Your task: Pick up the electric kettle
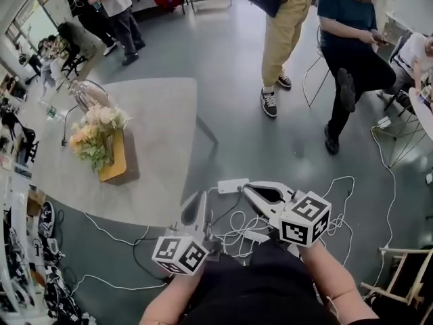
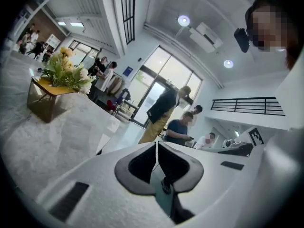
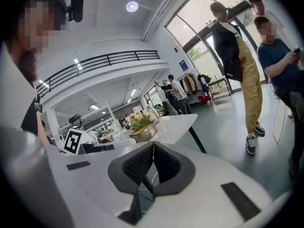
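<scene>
The electric kettle (image 1: 86, 95), clear glass with a cord trailing off the table's left edge, stands at the far left of the pale grey table (image 1: 162, 134), behind a bunch of flowers (image 1: 95, 134). Both grippers hang low near my body, off the table's near right corner and far from the kettle. My left gripper (image 1: 197, 206) is shut and empty; its own view has the jaws (image 2: 156, 144) meeting over the tabletop. My right gripper (image 1: 249, 189) is shut and empty too, its pads pressed together (image 3: 153, 144). Neither gripper view shows the kettle.
The flowers sit in a yellow wooden box (image 1: 115, 158). A white power strip (image 1: 233, 185) and tangled cables lie on the floor under the grippers. A person in yellow trousers (image 1: 284, 26) stands and another (image 1: 348, 39) sits beyond. Cluttered shelving lines the left edge.
</scene>
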